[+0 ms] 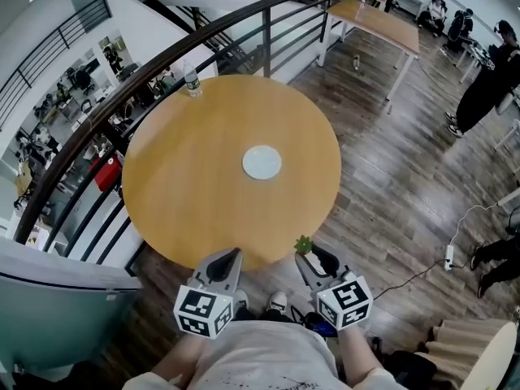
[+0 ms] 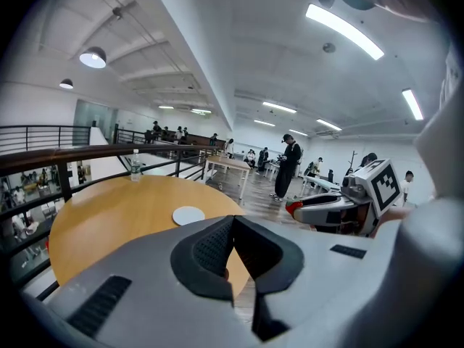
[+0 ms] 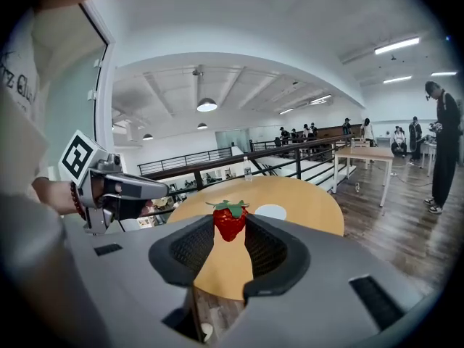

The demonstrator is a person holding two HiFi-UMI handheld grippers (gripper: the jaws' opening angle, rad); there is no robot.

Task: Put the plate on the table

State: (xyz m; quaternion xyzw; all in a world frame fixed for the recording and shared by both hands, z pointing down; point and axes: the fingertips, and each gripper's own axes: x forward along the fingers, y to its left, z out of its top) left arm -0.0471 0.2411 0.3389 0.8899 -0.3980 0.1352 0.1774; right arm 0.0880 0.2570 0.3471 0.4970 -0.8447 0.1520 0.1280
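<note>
A small white plate (image 1: 262,162) lies flat near the middle of the round wooden table (image 1: 187,193). It also shows as the plate (image 2: 188,214) in the left gripper view and the plate (image 3: 270,212) in the right gripper view. Both grippers hang at the table's near edge, short of the plate. My left gripper (image 1: 234,255) is shut, its tips meeting with nothing between them. My right gripper (image 1: 307,252) is shut on a red strawberry (image 3: 230,220) with green leaves, pinched at the fingertips.
A water bottle (image 1: 192,81) stands at the table's far edge by a dark railing (image 1: 122,104). Wooden floor lies to the right, with a long table (image 1: 382,23) beyond and a standing person (image 1: 487,84). A power strip (image 1: 448,256) and cable lie on the floor at right.
</note>
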